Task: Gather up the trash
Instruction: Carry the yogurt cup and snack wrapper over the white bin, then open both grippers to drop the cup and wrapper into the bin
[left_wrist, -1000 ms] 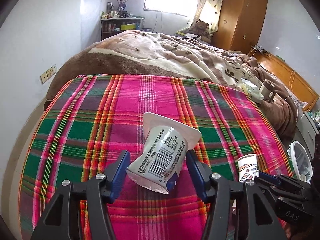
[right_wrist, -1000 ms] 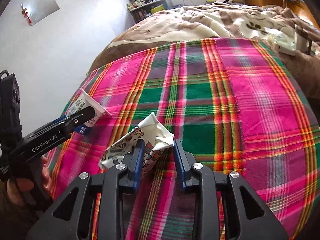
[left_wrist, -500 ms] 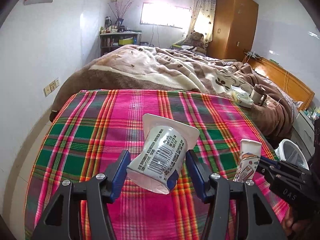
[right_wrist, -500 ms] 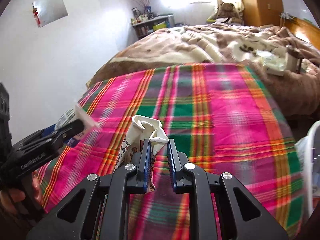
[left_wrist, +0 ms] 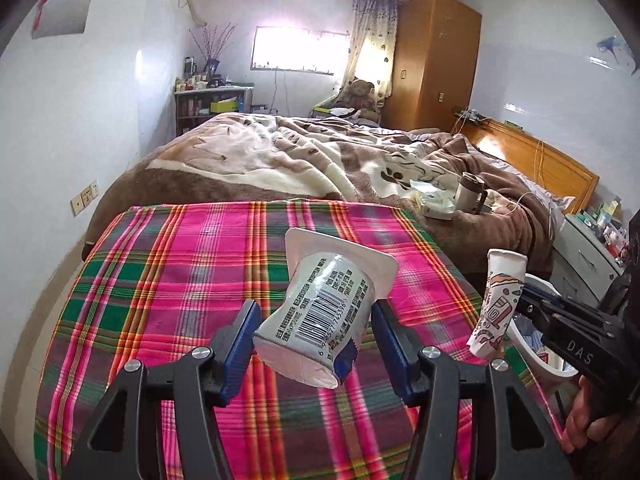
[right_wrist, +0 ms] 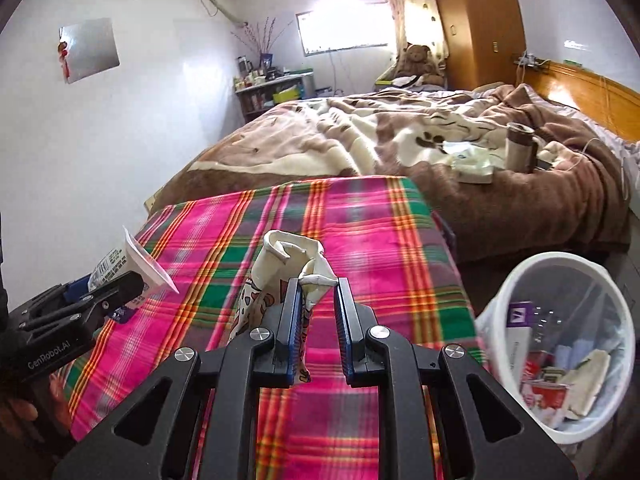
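My left gripper (left_wrist: 314,338) is shut on a white yogurt cup (left_wrist: 324,312) with a barcode and holds it above the plaid cloth (left_wrist: 180,280). The cup also shows in the right wrist view (right_wrist: 128,266). My right gripper (right_wrist: 318,308) is shut on a crushed paper cup (right_wrist: 280,276) with a cartoon print, lifted off the cloth. That cup also shows in the left wrist view (left_wrist: 498,304). A white trash bin (right_wrist: 560,344) with several pieces of trash inside stands on the floor to the right of the table.
The plaid-covered table (right_wrist: 360,220) is bare in front. Behind it is a bed with a brown blanket (left_wrist: 320,160), a tissue pack (left_wrist: 436,204) and a mug (left_wrist: 470,192) on it. A nightstand (left_wrist: 588,256) is at the right, a wardrobe (left_wrist: 432,60) at the back.
Both grippers have risen and pulled back with their cups, clear of the cloth. The right gripper has swung right, so the trash bin has come into its view.
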